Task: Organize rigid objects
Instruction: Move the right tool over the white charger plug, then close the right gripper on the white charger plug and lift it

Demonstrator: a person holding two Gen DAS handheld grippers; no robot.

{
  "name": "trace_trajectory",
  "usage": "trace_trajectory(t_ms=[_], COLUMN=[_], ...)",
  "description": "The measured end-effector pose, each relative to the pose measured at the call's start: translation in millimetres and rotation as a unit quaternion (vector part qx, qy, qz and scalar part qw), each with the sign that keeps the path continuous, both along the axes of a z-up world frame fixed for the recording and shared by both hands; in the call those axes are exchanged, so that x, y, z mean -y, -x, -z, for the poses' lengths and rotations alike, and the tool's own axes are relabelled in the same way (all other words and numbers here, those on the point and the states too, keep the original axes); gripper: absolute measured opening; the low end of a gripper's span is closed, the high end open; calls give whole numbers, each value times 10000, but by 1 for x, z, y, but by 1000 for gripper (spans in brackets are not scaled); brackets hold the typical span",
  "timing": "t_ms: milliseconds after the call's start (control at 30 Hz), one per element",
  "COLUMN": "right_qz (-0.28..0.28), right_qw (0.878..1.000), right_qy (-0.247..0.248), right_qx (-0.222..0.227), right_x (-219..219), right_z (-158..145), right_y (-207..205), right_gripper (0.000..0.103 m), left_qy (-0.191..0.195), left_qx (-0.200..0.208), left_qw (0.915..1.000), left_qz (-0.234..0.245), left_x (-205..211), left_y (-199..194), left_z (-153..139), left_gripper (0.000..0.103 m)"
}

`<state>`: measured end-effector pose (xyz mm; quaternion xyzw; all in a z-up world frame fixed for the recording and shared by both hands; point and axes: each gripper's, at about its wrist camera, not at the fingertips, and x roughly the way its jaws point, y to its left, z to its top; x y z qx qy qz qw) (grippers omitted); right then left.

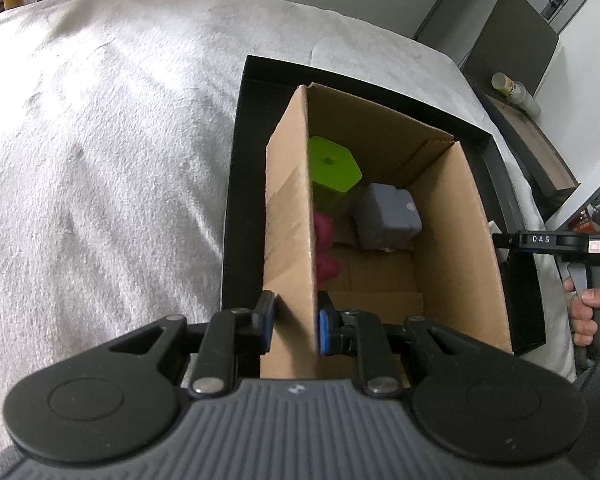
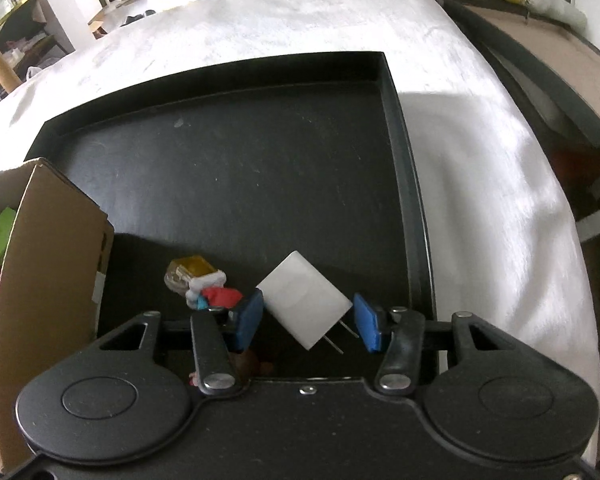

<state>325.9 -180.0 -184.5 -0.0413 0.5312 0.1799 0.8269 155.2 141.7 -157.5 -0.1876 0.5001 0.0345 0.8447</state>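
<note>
My right gripper part-open, straddling white plug adapter – pads not yet pressing; its long axis lies diagonal across jaws. Left gripper clamped on cardboard box wall.

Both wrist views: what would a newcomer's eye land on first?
The white charger, lying tilted on the black tray between the right gripper's open blue pads. Then the cardboard box on that tray, its left wall pinched by the left gripper, with a green block and grey cube inside.
</note>
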Motion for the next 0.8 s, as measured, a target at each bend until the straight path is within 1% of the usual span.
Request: trace_trajectory(t_ms=[233, 333, 400, 500, 567, 633, 700, 800], right_qz=[28, -43, -157, -193, -226, -255, -317, -386], right_qw=[10000, 9999, 9993, 9991, 9988, 9980, 9973, 9970], right_qy=[-49, 164, 304, 270, 243, 364, 420, 364], right_qx=[43, 1, 174, 279, 366, 442, 517, 556], right_x=[0, -6, -13, -18, -19, -21, -23, -25], right_z=[3, 11, 11, 11, 11, 11, 12, 14], right_y=[-6, -8, -6, -6, -6, -5, -4, -9], right_gripper=[51, 50, 49, 49, 52, 62, 63, 63], left_qy=[-28, -12, 19, 29, 43, 61, 62, 31], left_qx=[-22, -17, 20, 38, 45, 49, 53, 38], left_qw=[10000, 10000, 10000, 10000, 10000, 10000, 10000, 9999], left_qz=[7, 9, 19, 48, 53, 49, 58, 89], left_x=[1, 2, 1, 0, -1, -1, -1, 1], left_y=[-1, -1, 0, 1, 2, 2, 2, 2], left_z=[0, 0, -1, -1, -1, -1, -1, -2], left_gripper=[20, 20, 21, 21, 21, 21, 21, 21])
